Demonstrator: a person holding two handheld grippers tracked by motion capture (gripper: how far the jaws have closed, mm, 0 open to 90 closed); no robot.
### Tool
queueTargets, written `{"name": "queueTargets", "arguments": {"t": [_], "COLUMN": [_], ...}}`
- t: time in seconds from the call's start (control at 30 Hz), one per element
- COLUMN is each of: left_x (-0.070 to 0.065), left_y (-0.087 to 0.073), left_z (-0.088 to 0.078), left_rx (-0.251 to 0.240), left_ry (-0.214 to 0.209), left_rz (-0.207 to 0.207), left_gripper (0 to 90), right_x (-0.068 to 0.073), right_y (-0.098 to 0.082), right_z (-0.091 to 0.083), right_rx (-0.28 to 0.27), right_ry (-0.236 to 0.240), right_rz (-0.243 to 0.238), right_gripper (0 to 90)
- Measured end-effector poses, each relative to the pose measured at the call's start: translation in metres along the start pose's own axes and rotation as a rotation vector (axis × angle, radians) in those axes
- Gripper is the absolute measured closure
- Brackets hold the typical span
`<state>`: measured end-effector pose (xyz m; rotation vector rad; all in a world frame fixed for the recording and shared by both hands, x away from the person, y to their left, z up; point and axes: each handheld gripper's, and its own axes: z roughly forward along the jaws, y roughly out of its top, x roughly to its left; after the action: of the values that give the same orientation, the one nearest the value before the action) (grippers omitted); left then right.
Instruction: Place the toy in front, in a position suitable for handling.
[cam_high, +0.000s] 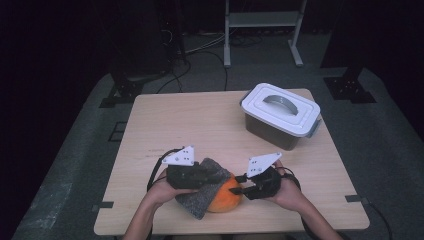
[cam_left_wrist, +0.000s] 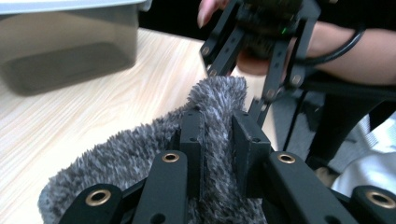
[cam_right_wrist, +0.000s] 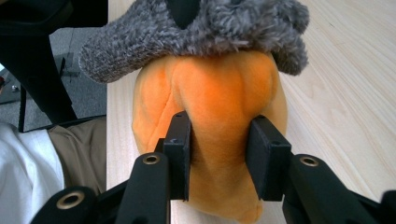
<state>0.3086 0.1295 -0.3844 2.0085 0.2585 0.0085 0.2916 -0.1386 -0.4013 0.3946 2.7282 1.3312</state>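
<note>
An orange plush toy (cam_high: 227, 196) lies near the table's front edge, partly under a grey fuzzy cloth (cam_high: 206, 186). My left gripper (cam_high: 202, 175) is shut on a fold of that cloth (cam_left_wrist: 219, 135), which bulges up between its pads. From the right, my right gripper (cam_high: 243, 186) squeezes the orange plush (cam_right_wrist: 219, 116), its pads pressed into the soft body. In the right gripper view the grey cloth (cam_right_wrist: 201, 32) drapes over the far end of the plush. The left gripper view has the right gripper (cam_left_wrist: 254, 65) just beyond the cloth.
A lidded plastic box (cam_high: 281, 115) with a white lid and grey handle stands at the back right of the wooden table (cam_high: 190, 125). The table's front edge (cam_high: 225, 231) runs just below the plush. Stands and cables sit on the dark floor behind.
</note>
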Motion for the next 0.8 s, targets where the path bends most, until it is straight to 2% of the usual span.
{"name": "queueTargets", "arguments": {"t": [0.07, 0.17, 0.27, 0.33, 0.47, 0.67, 0.8], "left_x": [0.002, 0.006, 0.006, 0.003, -0.001, 0.006, 0.014], "left_y": [-0.001, -0.005, -0.005, -0.001, 0.001, -0.006, -0.015], "left_z": [-0.002, -0.006, -0.007, -0.005, 0.001, -0.003, -0.009], "left_rx": [0.01, -0.005, -0.029, -0.059, -0.05, -0.018, -0.02], "left_ry": [0.014, 0.005, -0.001, -0.03, -0.043, -0.001, 0.018], "left_rz": [-0.007, -0.035, -0.042, -0.046, -0.041, -0.043, -0.078], "left_gripper": [76.0, 75.9, 75.9, 75.9, 75.8, 75.9, 75.8], "right_x": [-0.002, -0.003, -0.002, -0.001, 0.002, -0.003, -0.01], "right_y": [-0.001, 0.0, 0.0, 0.001, 0.002, -0.001, -0.006], "right_z": [-0.001, -0.001, -0.001, 0.0, 0.003, 0.001, -0.001], "right_rx": [-0.007, -0.013, -0.021, -0.029, -0.018, -0.017, -0.024], "right_ry": [-0.004, -0.007, -0.012, -0.009, -0.001, -0.001, -0.006], "right_rz": [0.008, 0.01, 0.014, 0.015, -0.006, 0.003, 0.028], "right_gripper": [63.9, 64.1, 64.1, 64.1, 64.1, 64.2, 64.2]}}
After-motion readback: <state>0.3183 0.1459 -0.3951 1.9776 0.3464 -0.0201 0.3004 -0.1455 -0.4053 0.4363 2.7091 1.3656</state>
